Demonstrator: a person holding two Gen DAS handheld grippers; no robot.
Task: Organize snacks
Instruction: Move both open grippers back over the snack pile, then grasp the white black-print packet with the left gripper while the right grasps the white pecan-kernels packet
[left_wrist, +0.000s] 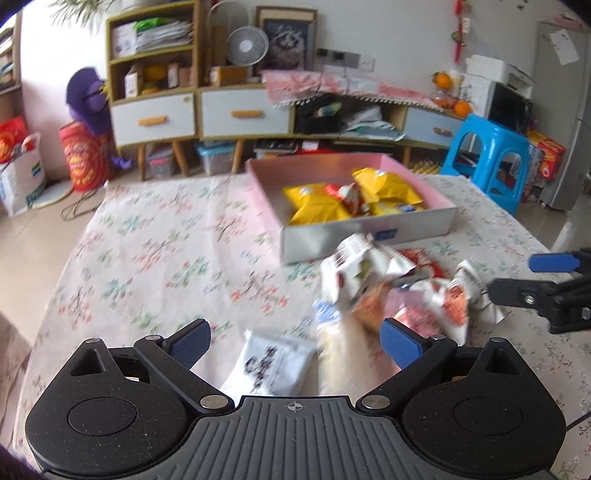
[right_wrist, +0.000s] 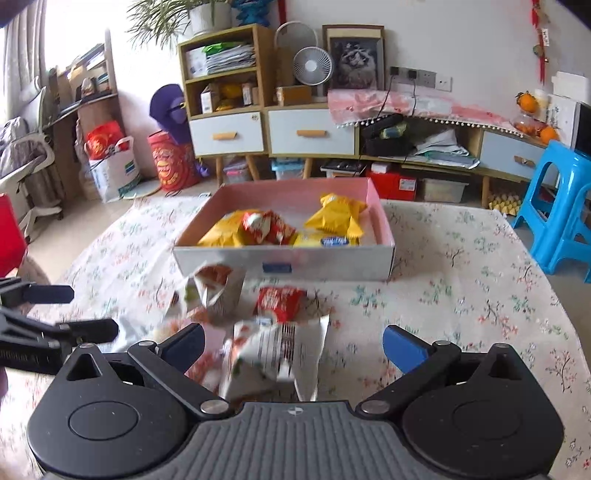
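A: Snacks (right_wrist: 236, 295) in a loose pile on the surface (right_wrist: 461, 295), just in front of the box (right_wrist: 284, 264), and they're smeared with blur. I can pick out a red packet (right_wrist: 279, 301) and a white one with dark print (left_wrist: 269, 365), but no label is readable.

B: The bottom of the pile is cut off too, hidden behind the right hand-held gripper (right_wrist: 293, 349) body. That one's jaws are spread wide, nothing between them.

A: Same for the left hand-held gripper (left_wrist: 293, 341): fingers wide apart, hovering over the near packets, holding nothing.

B: The surface wears a pale cloth with small flower sprigs. Behind it, a wooden sideboard (right_wrist: 310, 129) with white drawers, a little white fan (right_wrist: 312, 66) on top, a framed cat picture (right_wrist: 354, 61), and a blue plastic stool (right_wrist: 554, 206) to the right.

A: The box: grey outside, pink inside, open top. Yellow packets (right_wrist: 336, 218) lie in it, a red-and-white one (right_wrist: 266, 227) among them.

B: How many yellow ones, I can't tell; they overlap.
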